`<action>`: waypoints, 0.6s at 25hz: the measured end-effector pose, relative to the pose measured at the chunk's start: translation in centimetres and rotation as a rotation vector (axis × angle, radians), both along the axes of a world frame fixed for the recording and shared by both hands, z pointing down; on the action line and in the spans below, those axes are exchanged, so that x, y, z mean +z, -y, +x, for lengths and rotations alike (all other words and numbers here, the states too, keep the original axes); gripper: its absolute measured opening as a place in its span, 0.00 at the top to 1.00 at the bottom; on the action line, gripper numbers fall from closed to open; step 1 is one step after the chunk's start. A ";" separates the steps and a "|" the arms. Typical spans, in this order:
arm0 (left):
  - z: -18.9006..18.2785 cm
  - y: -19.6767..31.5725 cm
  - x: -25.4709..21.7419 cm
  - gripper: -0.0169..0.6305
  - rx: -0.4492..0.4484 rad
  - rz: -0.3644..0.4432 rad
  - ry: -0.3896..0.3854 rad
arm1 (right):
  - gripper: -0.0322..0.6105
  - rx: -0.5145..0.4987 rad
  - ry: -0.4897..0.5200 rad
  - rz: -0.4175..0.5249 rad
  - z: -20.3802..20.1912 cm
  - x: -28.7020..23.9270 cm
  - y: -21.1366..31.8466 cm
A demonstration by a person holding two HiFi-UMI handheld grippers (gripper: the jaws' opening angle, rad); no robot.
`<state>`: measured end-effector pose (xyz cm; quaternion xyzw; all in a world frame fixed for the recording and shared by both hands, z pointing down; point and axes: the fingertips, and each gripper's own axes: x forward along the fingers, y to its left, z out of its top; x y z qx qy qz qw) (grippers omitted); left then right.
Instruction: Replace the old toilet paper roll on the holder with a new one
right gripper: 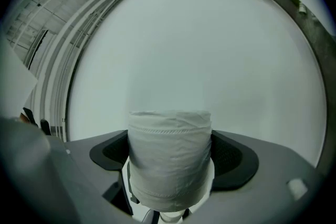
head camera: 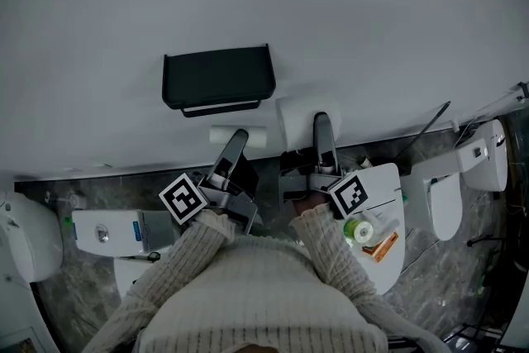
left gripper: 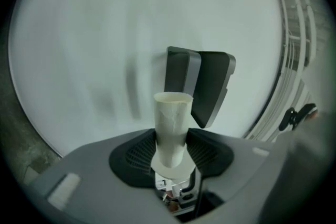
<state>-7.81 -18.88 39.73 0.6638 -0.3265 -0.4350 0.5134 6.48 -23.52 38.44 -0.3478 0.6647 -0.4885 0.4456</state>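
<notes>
A black toilet paper holder (head camera: 217,78) hangs on the pale wall, with no roll showing on it. My left gripper (head camera: 237,138) is just below it, shut on an empty cardboard tube (head camera: 248,136). In the left gripper view the tube (left gripper: 172,123) stands upright between the jaws, with the holder (left gripper: 202,84) behind it. To the right, my right gripper (head camera: 323,124) is shut on a full white toilet paper roll (head camera: 297,118). That roll (right gripper: 169,157) fills the gap between the jaws in the right gripper view, facing bare wall.
A white toilet (head camera: 25,236) stands at the left, with a white box-like unit (head camera: 116,231) beside it. A white lid (head camera: 388,256) under my right arm carries a green tape roll (head camera: 359,230) and small items. More white toilets (head camera: 463,178) stand at the right on a marbled floor.
</notes>
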 end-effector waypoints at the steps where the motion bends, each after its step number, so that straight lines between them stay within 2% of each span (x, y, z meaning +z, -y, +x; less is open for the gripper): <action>1: -0.3 0.0 0.0 0.70 -0.006 0.002 0.002 | 0.23 -0.001 0.011 -0.003 -0.4 0.0 0.4; 6: -0.6 -0.1 -0.5 0.70 -0.028 0.011 -0.005 | 0.23 -0.004 0.055 -0.025 -1.4 0.0 1.6; 10: -0.9 -0.2 -0.8 0.70 -0.047 0.018 0.001 | 0.23 0.043 0.084 -0.011 -0.9 -0.3 1.8; 15: -1.1 -0.3 -1.0 0.70 -0.065 0.025 0.003 | 0.23 0.043 0.100 0.002 -1.1 -0.8 2.3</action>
